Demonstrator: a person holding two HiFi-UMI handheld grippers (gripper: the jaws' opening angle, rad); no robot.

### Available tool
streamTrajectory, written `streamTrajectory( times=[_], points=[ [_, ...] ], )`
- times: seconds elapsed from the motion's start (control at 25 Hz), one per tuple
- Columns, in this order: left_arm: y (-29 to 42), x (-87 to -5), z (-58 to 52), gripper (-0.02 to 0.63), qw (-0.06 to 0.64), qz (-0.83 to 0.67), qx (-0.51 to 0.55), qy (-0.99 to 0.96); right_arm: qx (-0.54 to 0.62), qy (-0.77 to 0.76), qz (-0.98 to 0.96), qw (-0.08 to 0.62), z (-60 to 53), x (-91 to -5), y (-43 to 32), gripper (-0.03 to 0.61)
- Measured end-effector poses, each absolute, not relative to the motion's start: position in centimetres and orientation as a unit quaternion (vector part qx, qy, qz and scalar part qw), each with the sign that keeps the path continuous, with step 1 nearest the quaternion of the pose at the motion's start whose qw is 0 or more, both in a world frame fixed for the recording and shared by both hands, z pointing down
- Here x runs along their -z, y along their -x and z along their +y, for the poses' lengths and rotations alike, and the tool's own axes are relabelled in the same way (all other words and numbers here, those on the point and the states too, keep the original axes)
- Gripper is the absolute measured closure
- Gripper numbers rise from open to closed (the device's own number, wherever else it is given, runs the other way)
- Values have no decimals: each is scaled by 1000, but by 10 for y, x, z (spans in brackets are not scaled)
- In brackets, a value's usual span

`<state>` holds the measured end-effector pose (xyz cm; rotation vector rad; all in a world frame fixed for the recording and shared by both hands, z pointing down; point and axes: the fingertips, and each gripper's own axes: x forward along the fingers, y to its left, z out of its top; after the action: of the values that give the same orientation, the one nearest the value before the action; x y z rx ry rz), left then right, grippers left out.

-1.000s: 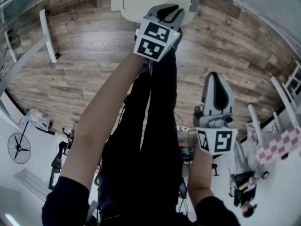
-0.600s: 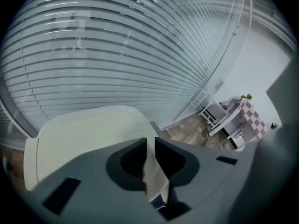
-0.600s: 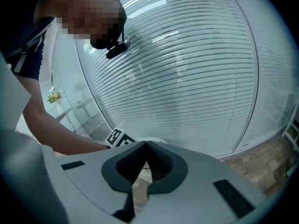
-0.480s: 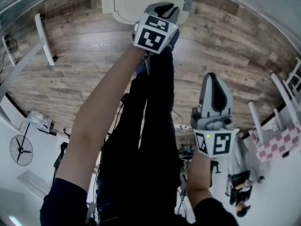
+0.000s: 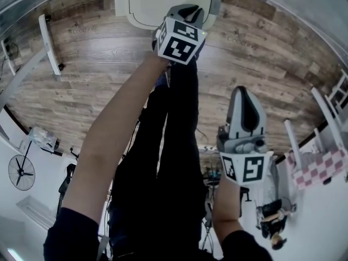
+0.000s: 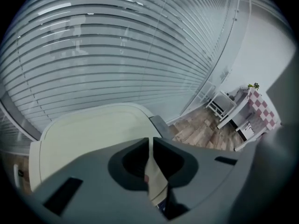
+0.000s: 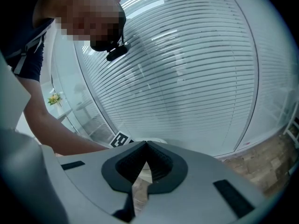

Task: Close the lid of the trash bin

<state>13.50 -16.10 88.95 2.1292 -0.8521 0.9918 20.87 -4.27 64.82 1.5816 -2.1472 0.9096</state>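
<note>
- Wood-plank floor [image 5: 81, 91] is stretching beneath the right claw [image 5: 243, 94].
- Slatted blinds [image 7: 187, 69] are covering the wall ahead of it.
- Pink-checked furniture [image 5: 319, 167] is standing to its right.

I see one carrying surface: a wood-look plank floor [image 5: 98, 91], brown with grey streaks, its boards running across my head view. At the top edge the trash bin [image 5: 163, 4] stands directly on it, its cream top turned towards me. On the left a white slanted frame [image 5: 51, 42] has its foot on the planks. On the right, white furniture legs [image 5: 328, 121] rest on the boards, with a pink-and-white checkered cloth [image 5: 318, 167] just beside them. The left gripper view shows the same planks beyond the bin.
</note>
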Motion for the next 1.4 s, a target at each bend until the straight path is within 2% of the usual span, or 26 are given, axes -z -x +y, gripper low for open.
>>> streamTrajectory(
  times=[0.36,0.4,0.44,0.52,0.64,0.76,1.08,1.4],
  points=[
    [-135,-888,-160,581,299,-327,-376,-814,-313,-545,-760,164,-43,-645,-212,575],
    [-135,-886,-159,575,296,-324,-375,-817,-312,-544,-761,165,-43,-644,-212,575],
    [-135,-884,-157,538,288,-320,-376,-820,-311,-543,-763,164,-43,-643,-212,575],
    [-132,-881,-153,503,284,-316,-376,-824,-308,-544,-763,163,-44,-640,-214,575],
    [-116,-868,-154,503,300,-333,-362,-817,-301,-549,-763,162,-47,-635,-219,575],
    [-97,-837,-154,498,297,-353,-343,-818,-291,-554,-764,158,-48,-620,-219,575],
    [-49,-731,-113,392,269,-382,-305,-830,-259,-548,-783,143,-45,-555,-188,575],
    [-12,-608,-69,370,208,-392,-249,-861,-220,-537,-803,133,-23,-475,-160,575]
  ],
)
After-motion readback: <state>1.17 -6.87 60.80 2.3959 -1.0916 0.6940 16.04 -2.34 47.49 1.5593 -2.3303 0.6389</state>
